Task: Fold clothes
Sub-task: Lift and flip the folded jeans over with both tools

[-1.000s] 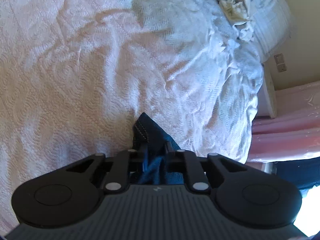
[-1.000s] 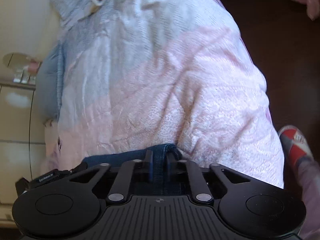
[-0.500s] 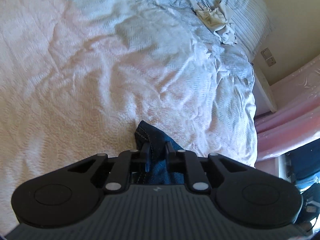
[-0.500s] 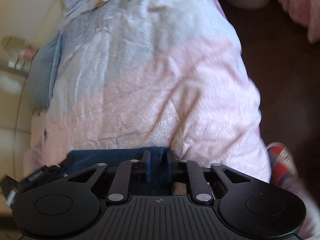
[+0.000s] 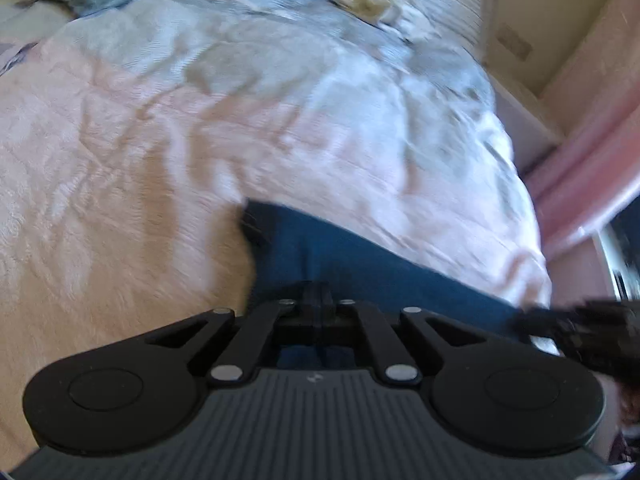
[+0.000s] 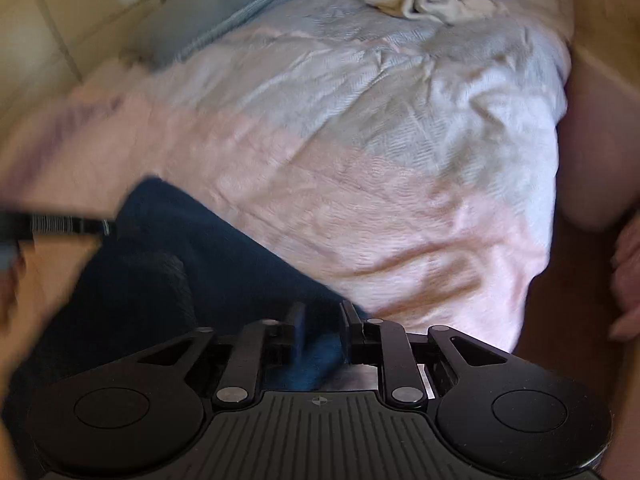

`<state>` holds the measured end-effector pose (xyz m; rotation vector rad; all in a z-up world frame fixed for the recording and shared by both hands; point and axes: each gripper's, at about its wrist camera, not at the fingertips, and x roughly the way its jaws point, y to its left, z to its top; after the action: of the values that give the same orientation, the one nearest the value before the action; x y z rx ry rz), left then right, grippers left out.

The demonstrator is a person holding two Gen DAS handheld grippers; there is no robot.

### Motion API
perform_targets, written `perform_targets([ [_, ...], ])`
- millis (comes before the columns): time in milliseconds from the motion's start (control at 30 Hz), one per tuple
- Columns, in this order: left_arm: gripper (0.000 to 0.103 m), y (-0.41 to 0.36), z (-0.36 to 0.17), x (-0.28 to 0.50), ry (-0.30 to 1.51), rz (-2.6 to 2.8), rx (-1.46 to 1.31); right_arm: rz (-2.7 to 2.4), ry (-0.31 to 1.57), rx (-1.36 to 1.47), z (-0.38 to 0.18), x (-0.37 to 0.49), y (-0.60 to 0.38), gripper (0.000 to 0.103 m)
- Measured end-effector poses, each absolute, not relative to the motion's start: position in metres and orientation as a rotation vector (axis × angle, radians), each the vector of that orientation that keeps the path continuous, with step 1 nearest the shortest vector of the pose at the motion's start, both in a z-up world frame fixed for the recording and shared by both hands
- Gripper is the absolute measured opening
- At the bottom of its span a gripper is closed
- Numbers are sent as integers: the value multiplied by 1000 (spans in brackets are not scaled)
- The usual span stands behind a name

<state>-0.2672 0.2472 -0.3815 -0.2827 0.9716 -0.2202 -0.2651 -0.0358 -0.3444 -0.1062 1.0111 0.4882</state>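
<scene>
Across the quilted bed (image 5: 160, 168), dark jeans (image 5: 320, 248) hang unfolded between left tongs (image 5: 319, 300) pinching denim and right tongs (image 6: 320, 320) partly spread around cloth; folding remains.

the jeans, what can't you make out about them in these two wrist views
- Jeans, left wrist view: motion blur hides seams; near part hidden behind the left gripper.
- Right wrist view: lower edge is cut off by the frame, so their full shape is unclear; cloth between the fingers of the right gripper is blurred.
</scene>
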Motion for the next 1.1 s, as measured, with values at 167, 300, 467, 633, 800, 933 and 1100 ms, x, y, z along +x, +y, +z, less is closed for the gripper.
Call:
perform_targets([
  [167, 3, 250, -369, -269, 919, -197, -256, 489, 1038, -47, -345, -251, -54, 20],
  [300, 0, 265, -337, -299, 876, -37, -319, 492, 989, -61, -320, -258, -59, 20],
  [467, 0, 233, -311, -366, 921, -88, -266, 642, 1008, -88, -310, -290, -50, 20],
  [633, 0, 221, -345, -413, 1035, 116, -270, 722, 1124, -259, -335, -313, -32, 20],
  [800, 0, 225, -308, -430, 915, 122, -393, 799, 1030, -243, -297, -321, -25, 20],
  [933, 1, 207, -334, -425, 1001, 102, -350, 861, 1131, -272, -322, -331, -2, 20],
  [1100, 0, 206, -322, -444, 983, 184, -406, 874, 1115, -396, -315, -341, 19, 20],
])
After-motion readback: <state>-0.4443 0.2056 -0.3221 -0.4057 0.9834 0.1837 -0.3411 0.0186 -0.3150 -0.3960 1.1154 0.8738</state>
